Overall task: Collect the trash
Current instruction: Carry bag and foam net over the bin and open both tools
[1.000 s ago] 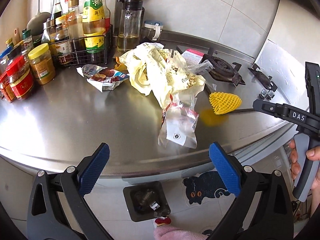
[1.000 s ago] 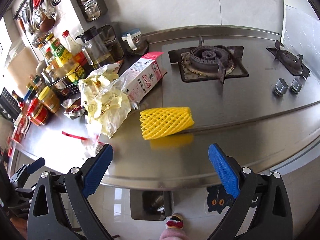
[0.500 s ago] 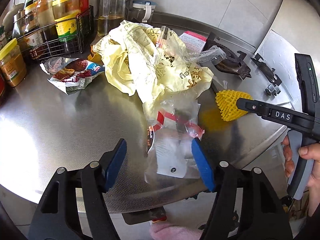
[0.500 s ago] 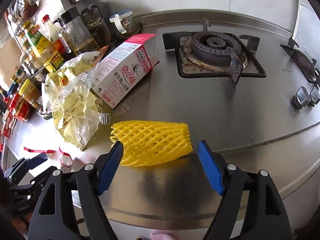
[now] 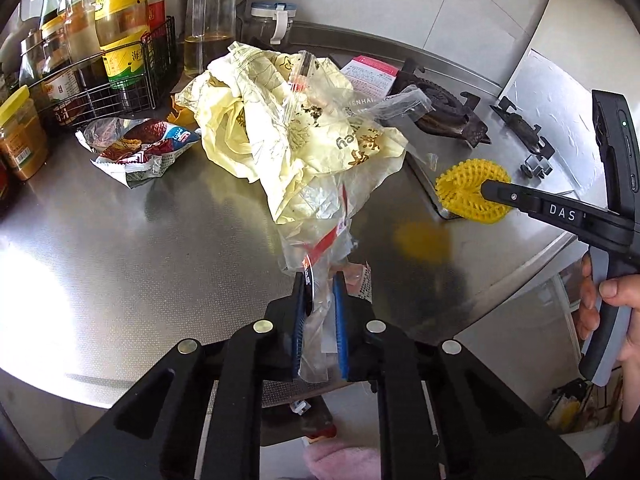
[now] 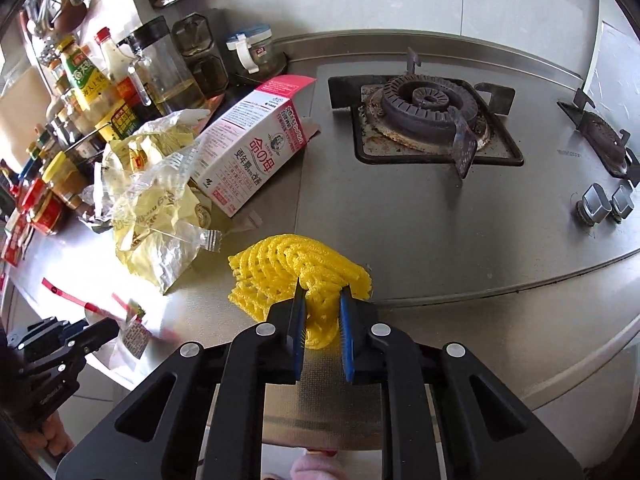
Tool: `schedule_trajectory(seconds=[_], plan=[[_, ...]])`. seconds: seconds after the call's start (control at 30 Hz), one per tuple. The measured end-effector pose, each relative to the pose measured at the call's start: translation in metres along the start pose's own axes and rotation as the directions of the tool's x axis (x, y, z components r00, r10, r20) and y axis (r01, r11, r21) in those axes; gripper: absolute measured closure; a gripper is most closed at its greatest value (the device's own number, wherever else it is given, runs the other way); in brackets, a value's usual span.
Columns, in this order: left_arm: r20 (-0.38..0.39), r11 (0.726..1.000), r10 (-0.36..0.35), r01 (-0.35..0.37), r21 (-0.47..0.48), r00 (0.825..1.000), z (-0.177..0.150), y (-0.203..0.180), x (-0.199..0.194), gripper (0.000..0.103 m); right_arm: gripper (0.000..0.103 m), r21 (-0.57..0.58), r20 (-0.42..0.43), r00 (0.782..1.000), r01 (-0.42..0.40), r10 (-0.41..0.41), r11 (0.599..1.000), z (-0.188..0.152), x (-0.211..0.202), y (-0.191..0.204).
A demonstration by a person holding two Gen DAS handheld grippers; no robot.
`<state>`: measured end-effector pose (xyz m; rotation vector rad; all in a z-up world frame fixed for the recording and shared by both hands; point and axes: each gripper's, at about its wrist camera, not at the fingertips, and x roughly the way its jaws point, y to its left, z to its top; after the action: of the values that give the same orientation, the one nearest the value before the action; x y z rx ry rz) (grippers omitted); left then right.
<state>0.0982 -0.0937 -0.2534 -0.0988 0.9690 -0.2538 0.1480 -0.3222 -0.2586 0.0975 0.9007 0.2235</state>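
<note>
My left gripper (image 5: 319, 286) is shut on a clear plastic bag with red print (image 5: 320, 248) at the near edge of the steel counter (image 5: 120, 248). My right gripper (image 6: 322, 300) is shut on a yellow foam fruit net (image 6: 296, 272), which also shows in the left wrist view (image 5: 460, 188). A crumpled yellow plastic bag (image 5: 288, 128) lies behind the clear bag, seen too in the right wrist view (image 6: 148, 208). A red snack wrapper (image 5: 140, 148) lies to its left. A pink and white carton (image 6: 256, 144) lies beside the burner.
A wire rack of sauce bottles (image 5: 116, 60) and jars (image 5: 20, 136) stands at the back left. An oil jar (image 5: 208, 20) stands behind the trash. The gas burner (image 6: 428, 104) and knobs (image 6: 604, 200) are to the right. The left gripper shows in the right wrist view (image 6: 80, 336).
Both grippers moved forward and closed: the left on the clear plastic bag, the right on the yellow foam net, which is now squeezed.
</note>
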Motion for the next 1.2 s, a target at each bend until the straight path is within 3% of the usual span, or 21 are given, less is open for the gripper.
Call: schedule_trajectory(seconds=[0.37, 0.7, 0.93, 1.2], plan=[[0.071, 0.999, -0.001, -0.002, 0.035, 0.997, -0.033, -0.009, -0.064, 0.097, 0.088, -0.029, 0.049, 0.997, -0.058, 0.060, 0.998, -0.040, -0.055, 0.039], [0.042, 1.000, 0.016, -0.016, 0.010, 0.999, -0.105, 0.003, -0.100, 0.097, 0.088, -0.046, -0.024, 0.995, -0.095, 0.094, 0.994, -0.116, -0.067, 0.075], [-0.058, 0.999, 0.019, -0.021, -0.038, 0.998, -0.164, 0.020, -0.079, 0.097, 0.088, -0.031, -0.146, 0.985, -0.103, 0.097, 0.994, -0.177, -0.033, 0.089], [-0.174, 0.994, 0.020, -0.038, -0.101, 0.985, -0.208, 0.044, -0.021, 0.097, 0.088, -0.017, -0.265, 0.962, -0.066, 0.059, 0.998, -0.219, 0.035, 0.090]])
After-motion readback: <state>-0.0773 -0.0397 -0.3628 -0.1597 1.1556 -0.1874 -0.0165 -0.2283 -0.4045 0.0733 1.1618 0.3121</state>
